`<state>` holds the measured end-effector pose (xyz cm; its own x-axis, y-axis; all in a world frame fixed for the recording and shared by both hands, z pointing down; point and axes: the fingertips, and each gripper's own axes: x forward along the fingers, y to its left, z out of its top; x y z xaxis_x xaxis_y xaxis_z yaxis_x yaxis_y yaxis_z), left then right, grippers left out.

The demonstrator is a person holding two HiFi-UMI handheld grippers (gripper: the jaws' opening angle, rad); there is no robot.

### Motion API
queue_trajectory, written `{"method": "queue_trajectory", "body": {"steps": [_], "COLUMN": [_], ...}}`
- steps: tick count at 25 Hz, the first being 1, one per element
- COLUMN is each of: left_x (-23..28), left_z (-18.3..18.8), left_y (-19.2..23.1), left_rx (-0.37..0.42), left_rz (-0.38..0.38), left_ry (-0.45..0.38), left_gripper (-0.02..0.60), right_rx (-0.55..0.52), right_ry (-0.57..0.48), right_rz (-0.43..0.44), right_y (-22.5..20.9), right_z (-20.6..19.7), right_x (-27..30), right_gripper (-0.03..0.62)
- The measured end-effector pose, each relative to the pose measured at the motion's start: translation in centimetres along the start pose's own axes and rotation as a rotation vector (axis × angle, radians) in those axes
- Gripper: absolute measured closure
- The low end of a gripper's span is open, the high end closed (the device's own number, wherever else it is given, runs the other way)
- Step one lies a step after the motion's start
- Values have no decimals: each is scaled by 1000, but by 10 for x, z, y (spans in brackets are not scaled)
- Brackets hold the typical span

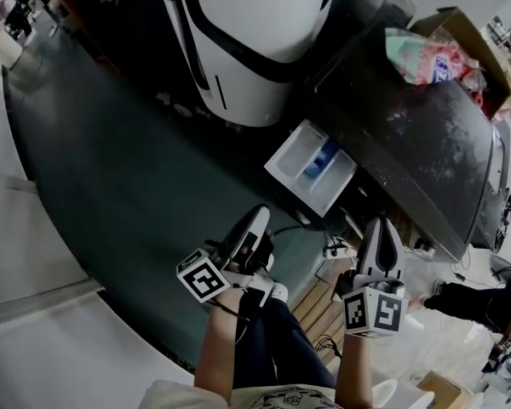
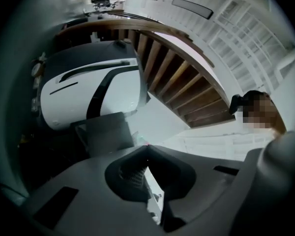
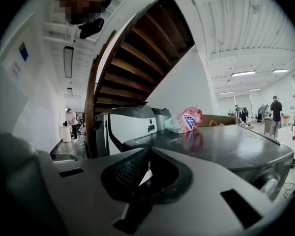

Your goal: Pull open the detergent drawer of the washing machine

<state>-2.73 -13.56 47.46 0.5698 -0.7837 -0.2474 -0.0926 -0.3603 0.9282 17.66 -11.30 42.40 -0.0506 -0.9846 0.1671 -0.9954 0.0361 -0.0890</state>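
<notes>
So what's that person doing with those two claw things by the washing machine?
A person holds a claw in each hand, in front of a dark washing machine. Its detergent drawer already sticks out open, white inside with a blue part. The left claw and right claw are both shut, empty, and not touching the drawer.

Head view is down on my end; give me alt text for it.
The white detergent drawer stands pulled out of the dark washing machine, a blue insert inside it. Below it and apart from it, the left gripper and right gripper are held with jaws shut and empty. A colourful bag lies on the machine's top.
</notes>
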Motion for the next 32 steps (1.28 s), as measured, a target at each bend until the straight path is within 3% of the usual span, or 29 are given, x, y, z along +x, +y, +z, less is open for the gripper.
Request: {"method": "queue_trajectory", "body": {"steps": [11,16,24,32], "left_x": [22,23,17,15], "left_z": [44,57,61,65], "left_y": [-148,-203,-267,-313], "left_rx": [302,473,673,961], "left_rz": [55,130,188,268], "left_ry": [-10,-22,-30,-27], "left_gripper": [569,569,569,569], "right_rx": [-9,7,-44,-65], "right_ry": [-64,-98,-122,-185], "right_rz": [-9,-6,52,78], "right_y": [7,11,26,43], "right_z": [112,153,199,236], "right_x": [-42,-62,-84,-101], "right_gripper": [574,576,574,576]}}
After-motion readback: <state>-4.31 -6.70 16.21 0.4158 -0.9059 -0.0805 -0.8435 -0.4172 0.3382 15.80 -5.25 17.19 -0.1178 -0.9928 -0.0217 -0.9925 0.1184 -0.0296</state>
